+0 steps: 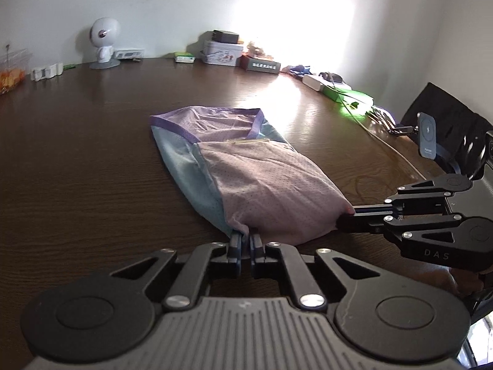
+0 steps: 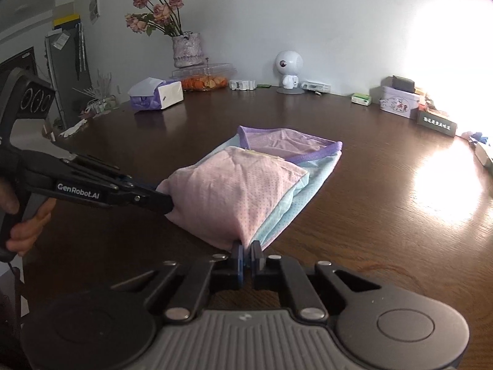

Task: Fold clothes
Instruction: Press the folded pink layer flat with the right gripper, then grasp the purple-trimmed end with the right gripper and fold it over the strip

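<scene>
A pink and light-blue mesh garment (image 1: 246,172) with a purple waistband lies partly folded on the dark wooden table (image 1: 77,169). My left gripper (image 1: 246,235) is shut on its near pink fold. My right gripper (image 1: 348,214) comes in from the right and is shut on the fold's other corner. In the right wrist view the garment (image 2: 240,191) lies ahead, my right gripper (image 2: 246,245) pinches its near edge, and my left gripper (image 2: 168,199) grips the left corner.
Along the far wall stand a white robot figure (image 1: 104,43), a tin box (image 1: 222,51), a tissue box (image 2: 157,94), a flower vase (image 2: 186,50) and small clutter. A cable, green items (image 1: 348,96) and a phone holder (image 1: 428,137) line the right edge.
</scene>
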{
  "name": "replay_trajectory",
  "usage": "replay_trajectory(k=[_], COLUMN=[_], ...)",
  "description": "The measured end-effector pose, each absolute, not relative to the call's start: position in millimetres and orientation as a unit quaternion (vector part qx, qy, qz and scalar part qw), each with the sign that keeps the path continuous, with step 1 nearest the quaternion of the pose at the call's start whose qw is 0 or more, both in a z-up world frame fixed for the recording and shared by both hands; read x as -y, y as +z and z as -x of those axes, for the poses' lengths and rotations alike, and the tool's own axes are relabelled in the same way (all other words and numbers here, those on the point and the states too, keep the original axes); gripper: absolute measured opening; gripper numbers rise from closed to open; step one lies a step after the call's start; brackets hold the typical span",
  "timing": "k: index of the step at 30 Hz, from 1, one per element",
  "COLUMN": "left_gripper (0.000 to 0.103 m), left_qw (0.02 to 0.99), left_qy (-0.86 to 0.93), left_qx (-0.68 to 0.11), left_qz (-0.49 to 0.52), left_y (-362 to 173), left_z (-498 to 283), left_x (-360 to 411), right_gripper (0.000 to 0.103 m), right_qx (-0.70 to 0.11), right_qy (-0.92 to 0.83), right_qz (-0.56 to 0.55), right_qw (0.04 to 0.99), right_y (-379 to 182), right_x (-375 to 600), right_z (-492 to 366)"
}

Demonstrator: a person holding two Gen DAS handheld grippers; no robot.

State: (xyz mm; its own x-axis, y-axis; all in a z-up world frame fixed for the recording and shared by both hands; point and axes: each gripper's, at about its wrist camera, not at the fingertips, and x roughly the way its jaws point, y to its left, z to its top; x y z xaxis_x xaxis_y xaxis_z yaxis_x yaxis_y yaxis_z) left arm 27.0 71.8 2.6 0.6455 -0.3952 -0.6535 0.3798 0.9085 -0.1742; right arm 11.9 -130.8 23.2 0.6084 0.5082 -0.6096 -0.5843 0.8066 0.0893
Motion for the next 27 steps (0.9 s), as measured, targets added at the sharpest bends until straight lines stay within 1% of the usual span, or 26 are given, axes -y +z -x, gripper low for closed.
replay_trajectory(k=[5,8,11,12,13,14,15,16,17,20,22,24,26,27], left_gripper=[0.005,0.005,0.012,0.018,0.028,0.033,0.038,0.039,0.039,0.038,0.039,0.042,0.042,0.035], left_qw=[0.889,0.879,0.871,0.873,0.874,0.883,0.892,0.898,0.903,0.897,0.887,0.883,0.887,0.887], left_qy=[-0.269,-0.295,-0.299,-0.3,-0.301,-0.291,-0.281,-0.27,-0.259,-0.227,-0.21,-0.2,-0.201,-0.201], left_qx=[-0.371,-0.375,-0.391,-0.385,-0.379,-0.365,-0.351,-0.347,-0.342,-0.379,-0.411,-0.424,-0.415,-0.415], left_qz=[-0.007,-0.009,0.0,0.021,0.042,0.045,0.047,0.034,0.022,0.006,-0.007,-0.012,-0.004,-0.005], left_y=[3,0,8,18,28,39,50,53,56,40,25,13,6,6], left_z=[-15,5,10,6,1,-11,-24,-44,-64,-133,-169,-181,-183,-184], left_x=[-32,-29,-44,-55,-66,-70,-74,-68,-62,-30,-12,-5,-6,-6], right_gripper=[0.003,0.003,0.006,0.009,0.009,0.012,0.023,0.027,0.028,0.029,0.028,0.028,0.028,0.025], right_qx=[-0.332,-0.342,-0.347,-0.338,-0.326,-0.313,-0.305,-0.3,-0.3,-0.334,-0.377,-0.404,-0.412,-0.411], right_qy=[0.255,0.234,0.246,0.254,0.264,0.274,0.272,0.261,0.246,0.185,0.162,0.155,0.148,0.146], right_qz=[0.056,0.041,0.029,0.017,0.006,-0.007,-0.022,-0.026,-0.021,0.015,0.012,0.005,-0.002,-0.012], right_qw=[0.906,0.909,0.905,0.906,0.908,0.909,0.912,0.917,0.921,0.924,0.912,0.901,0.899,0.9], right_y=[27,28,32,41,51,62,74,80,83,71,54,41,35,33], right_x=[169,191,200,206,213,221,231,236,238,228,224,226,228,230], right_z=[22,43,58,62,63,59,47,33,12,-70,-118,-143,-152,-153])
